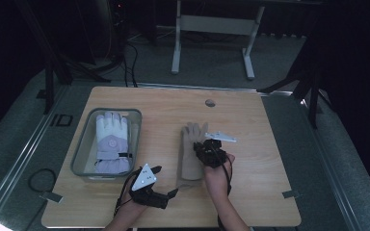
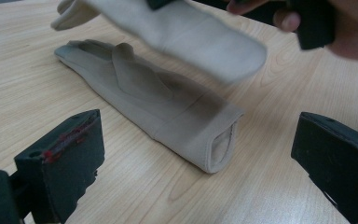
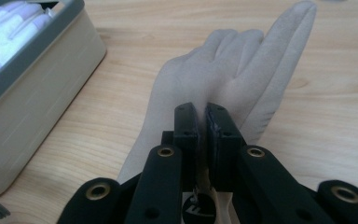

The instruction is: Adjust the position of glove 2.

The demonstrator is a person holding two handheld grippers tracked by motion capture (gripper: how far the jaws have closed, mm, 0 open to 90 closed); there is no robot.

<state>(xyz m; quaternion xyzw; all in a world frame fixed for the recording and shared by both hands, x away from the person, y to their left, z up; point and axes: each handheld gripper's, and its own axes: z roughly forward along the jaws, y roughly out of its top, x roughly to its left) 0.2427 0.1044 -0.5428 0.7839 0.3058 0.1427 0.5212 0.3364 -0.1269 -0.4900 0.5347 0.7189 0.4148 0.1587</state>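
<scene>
The right gripper (image 3: 206, 122) pinches only a thin fold of the lifted beige glove (image 3: 223, 70), which could slip free onto the second glove (image 2: 154, 102) while the left gripper (image 2: 191, 154) waits wide open.

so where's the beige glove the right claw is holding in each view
high view: lifted beige glove mid-table, under the right claw.
left gripper view: top centre, raised above a second beige glove.
right gripper view: centre, pinched in the shut jaws.
shared landmark: wooden table.
</scene>
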